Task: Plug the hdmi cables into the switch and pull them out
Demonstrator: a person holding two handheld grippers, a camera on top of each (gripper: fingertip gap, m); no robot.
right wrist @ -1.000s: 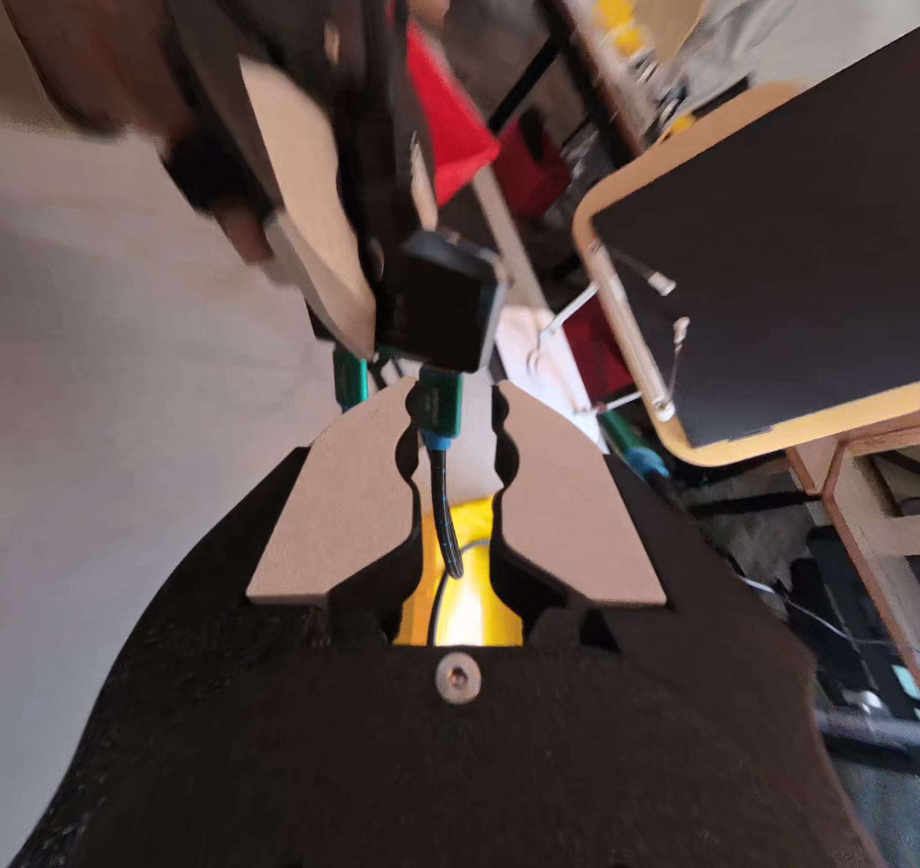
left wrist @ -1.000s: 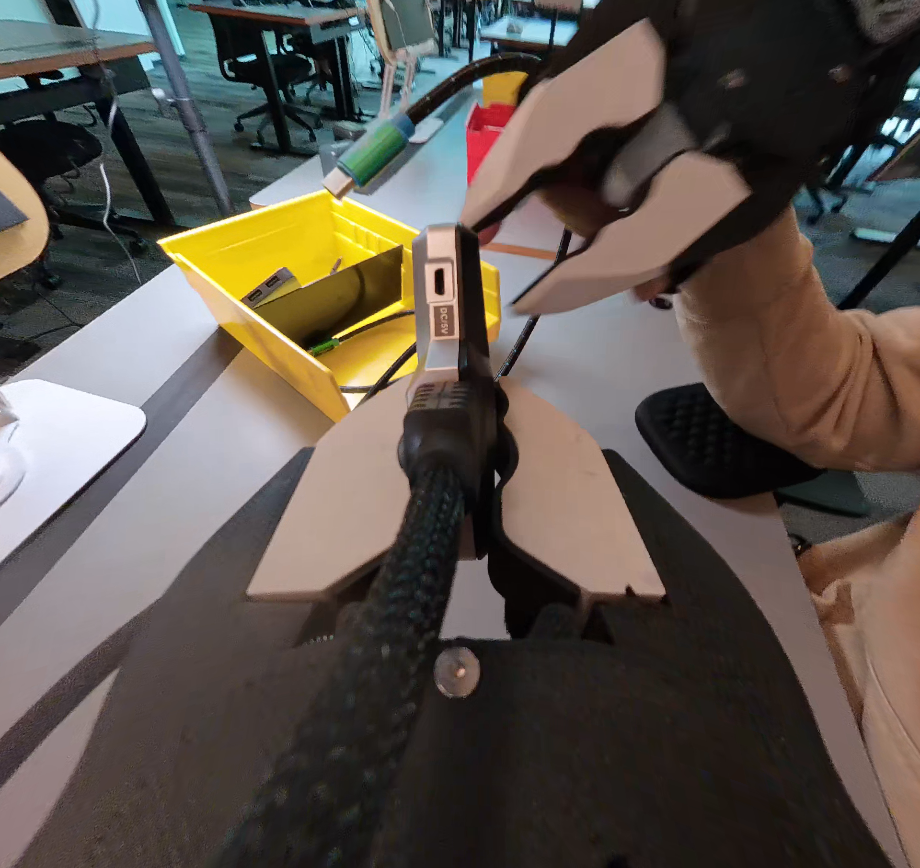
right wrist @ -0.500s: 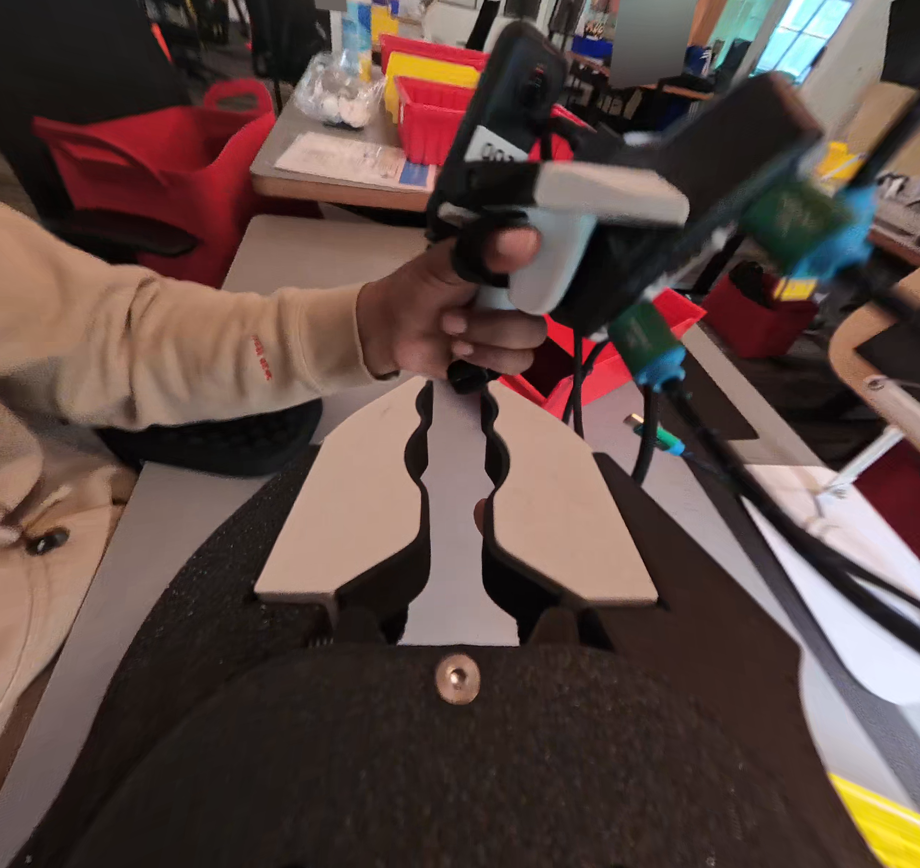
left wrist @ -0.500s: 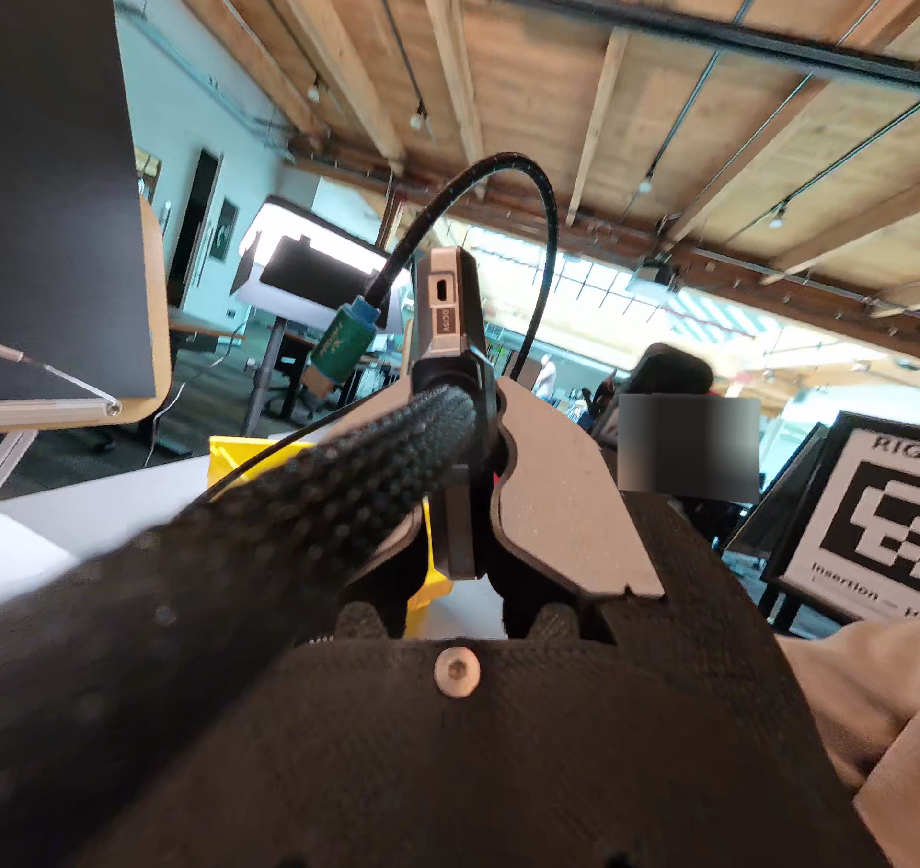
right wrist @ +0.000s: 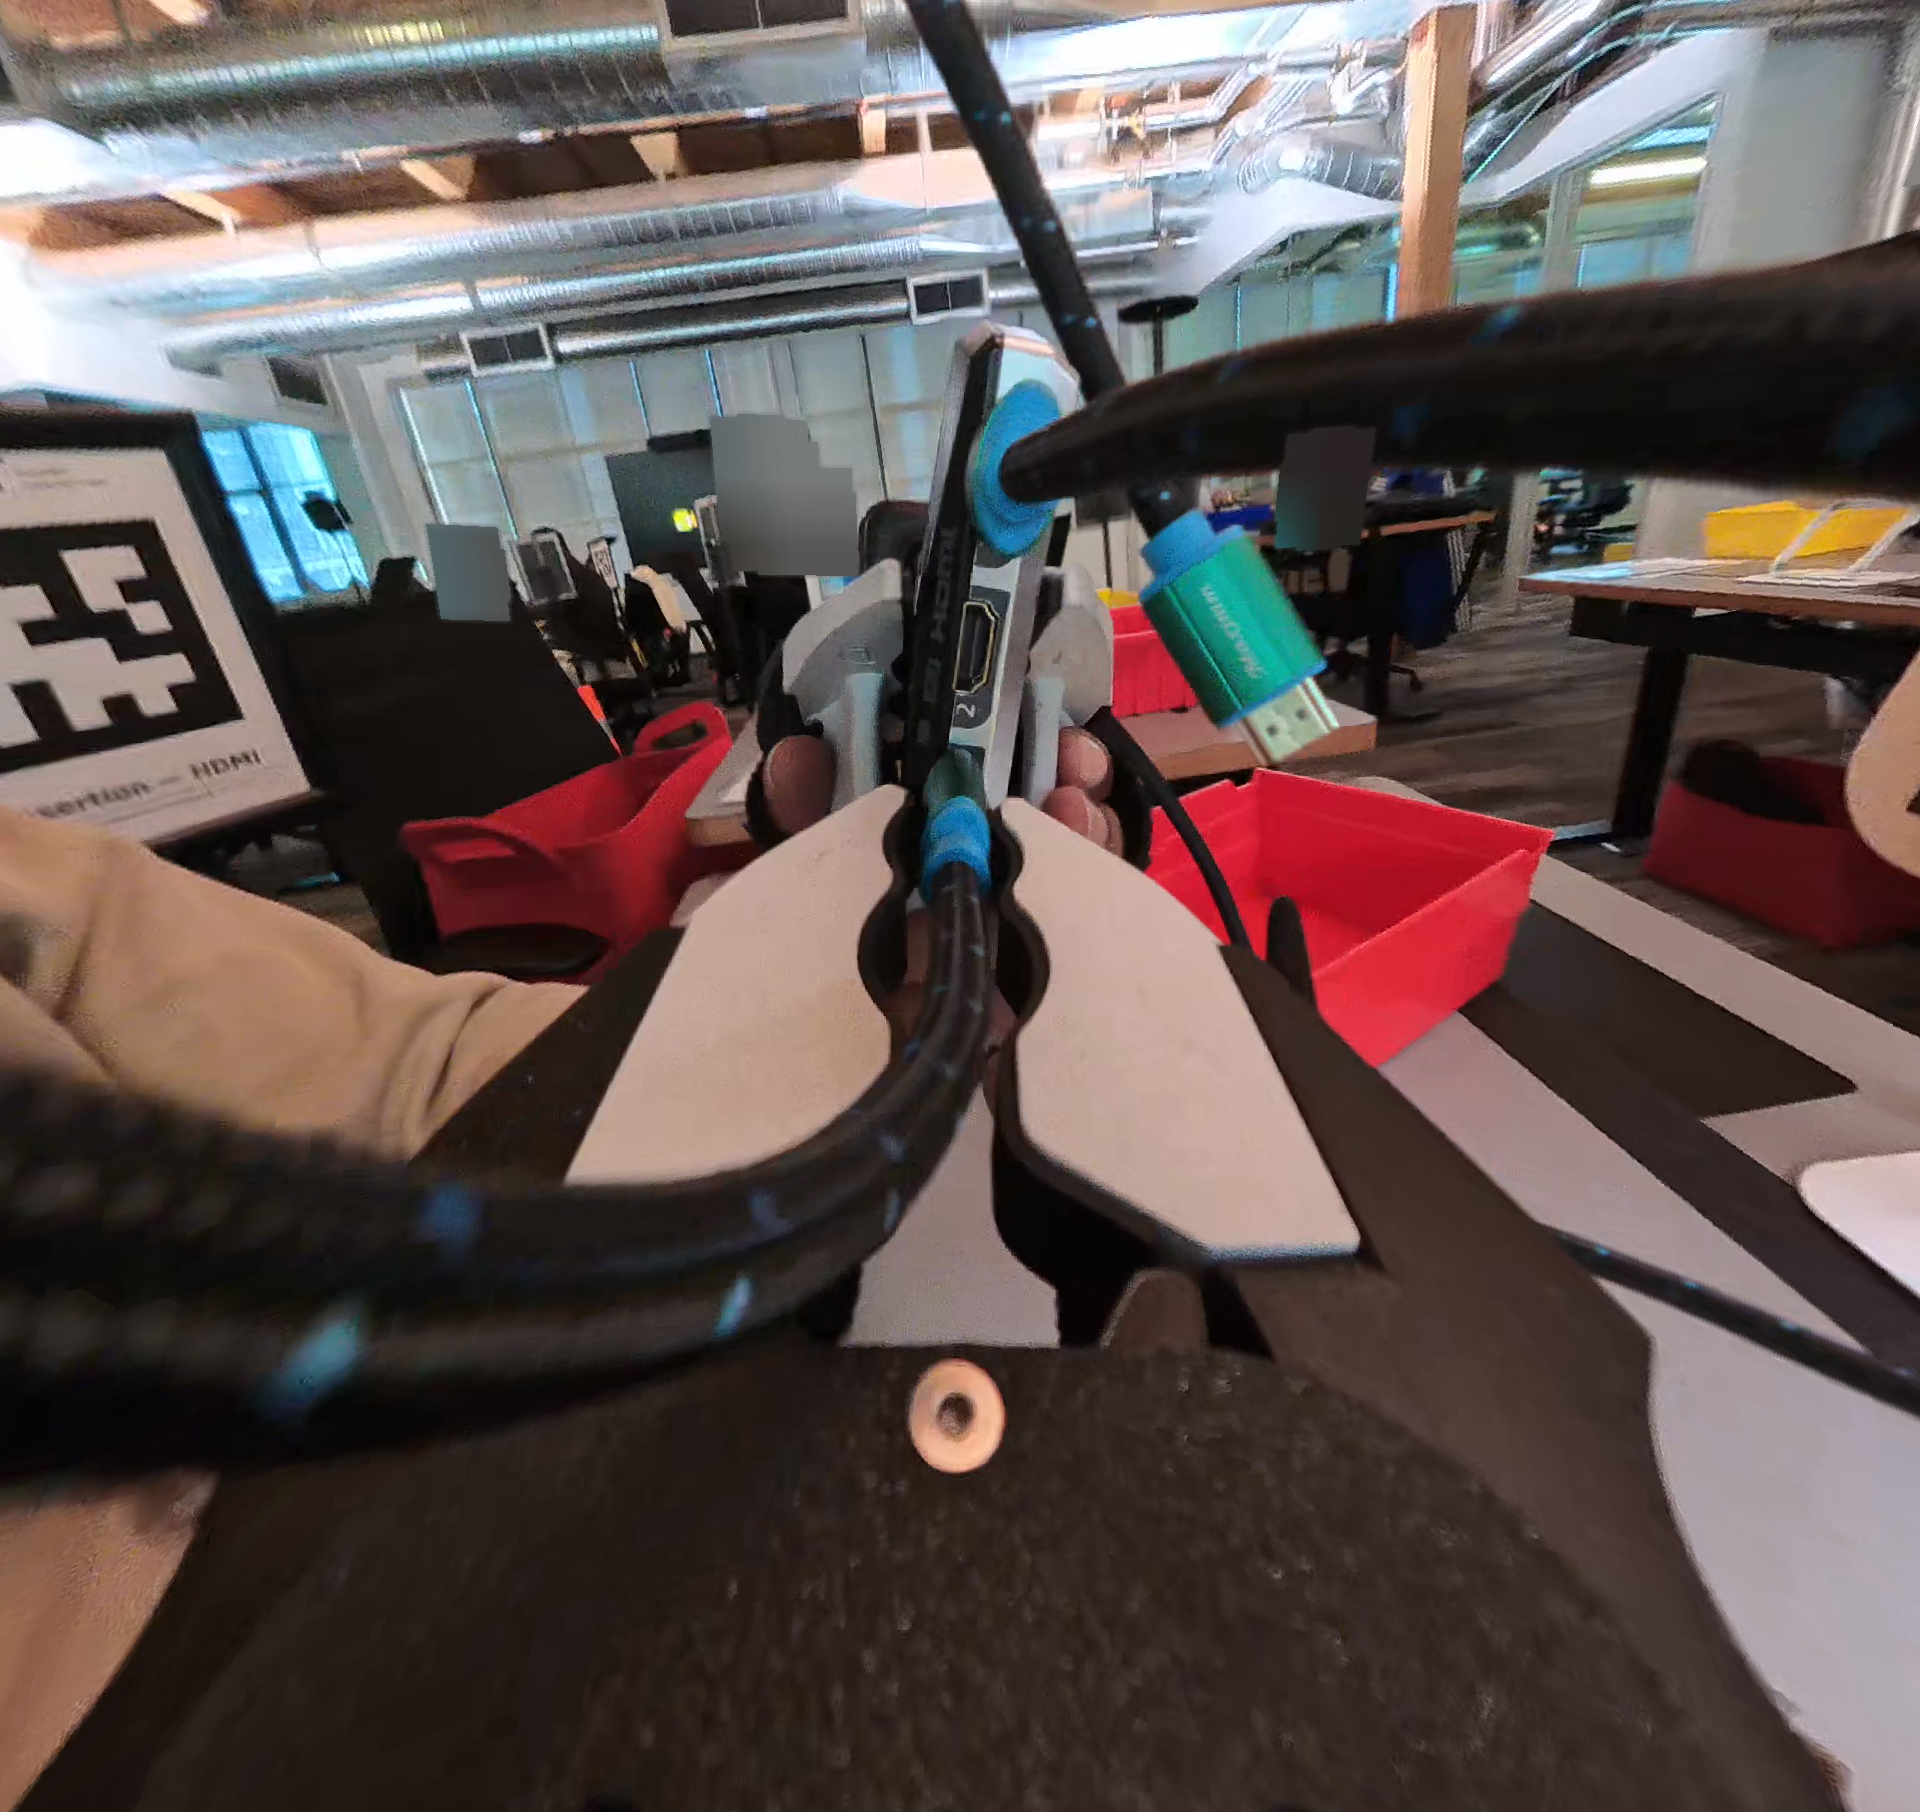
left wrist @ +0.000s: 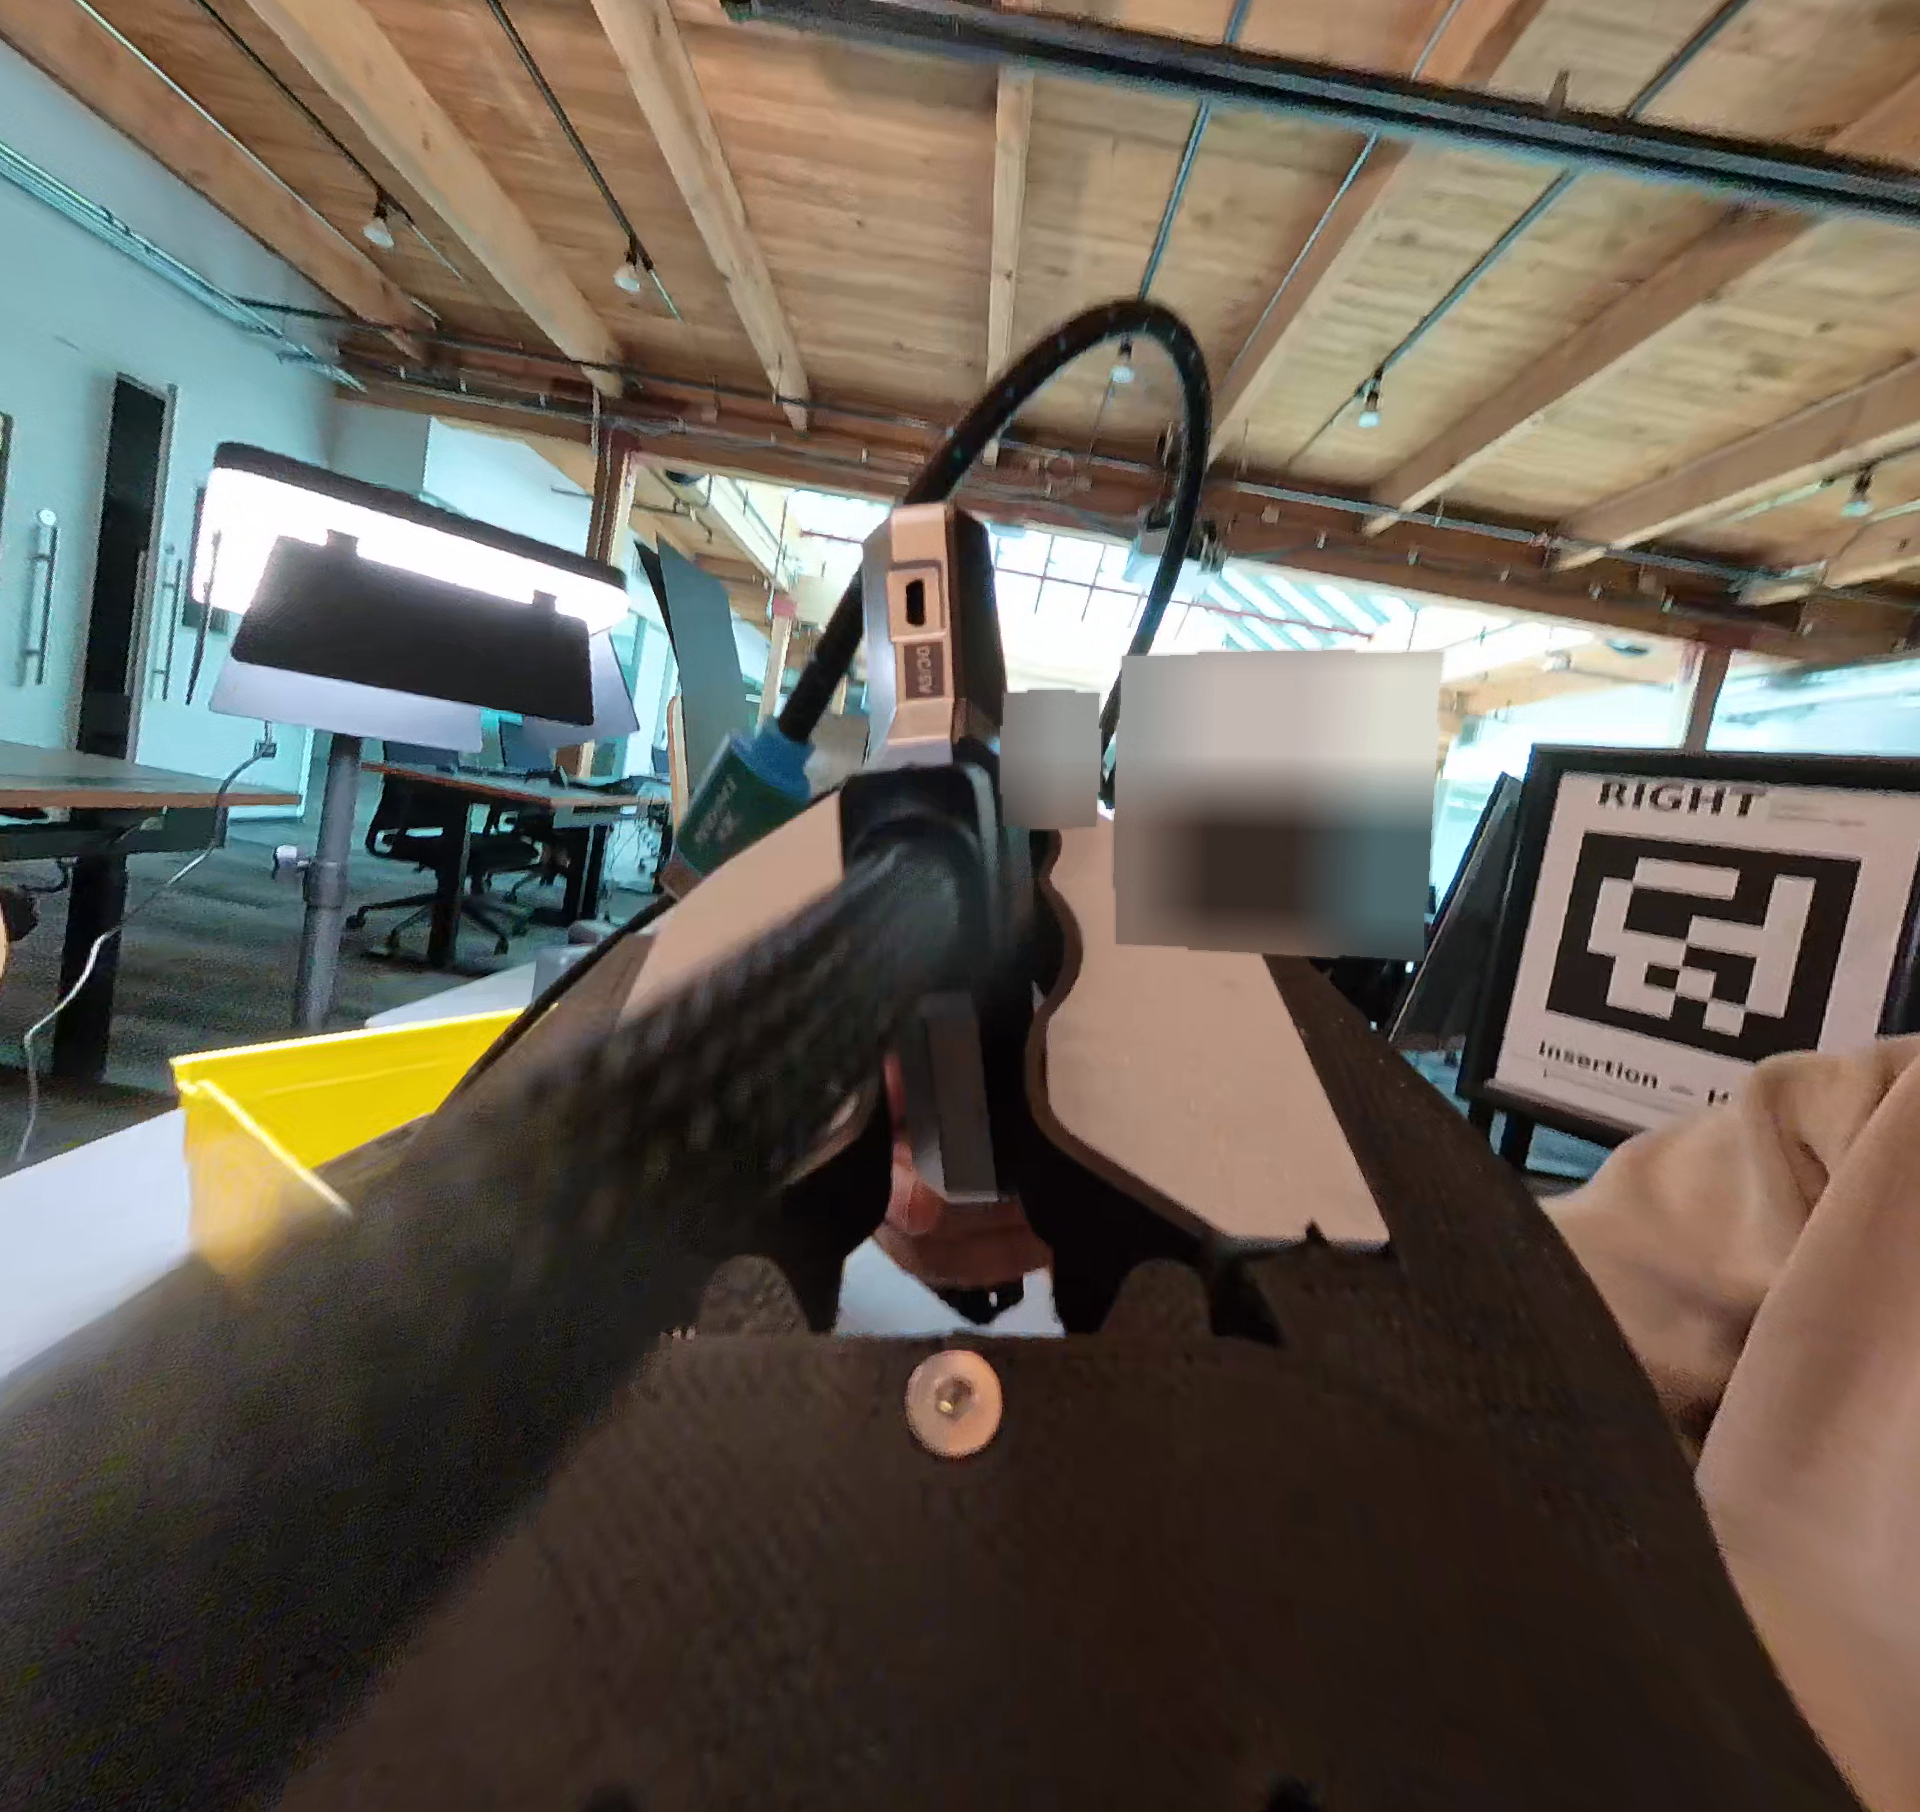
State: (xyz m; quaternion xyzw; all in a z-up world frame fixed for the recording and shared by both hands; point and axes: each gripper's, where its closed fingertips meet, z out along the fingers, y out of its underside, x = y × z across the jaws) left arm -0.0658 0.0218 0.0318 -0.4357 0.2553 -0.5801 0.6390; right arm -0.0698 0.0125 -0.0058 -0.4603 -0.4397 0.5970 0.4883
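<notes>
In the left wrist view my left gripper (left wrist: pixel 940 827) is shut on the grey HDMI switch (left wrist: pixel 920 650), which stands on edge and points up at the ceiling. A thick black braided cable (left wrist: pixel 727 1056) is plugged into its near end and crosses my left finger. A loose green plug (left wrist: pixel 732 812) hangs beside it. In the right wrist view my right gripper (right wrist: pixel 951 822) is shut on a green plug with a blue collar (right wrist: pixel 951 832) at the switch's (right wrist: pixel 961 609) lower port. The port above it is empty. Another blue-collared plug (right wrist: pixel 1013 484) sits in the top port. The loose green plug (right wrist: pixel 1231 661) dangles to the right.
A yellow bin (left wrist: pixel 312 1076) sits low on the left. A red bin (right wrist: pixel 1382 889) and a red tote (right wrist: pixel 561 858) stand behind the grey table (right wrist: pixel 1766 1450). A framed marker sign (left wrist: pixel 1704 941) stands on the right. A person's beige sleeve (right wrist: pixel 208 983) is at the left.
The left gripper has tipped up from the table towards the ceiling with the switch. The right gripper, empty half a second ago, now grips a plug at the switch's lower port.
</notes>
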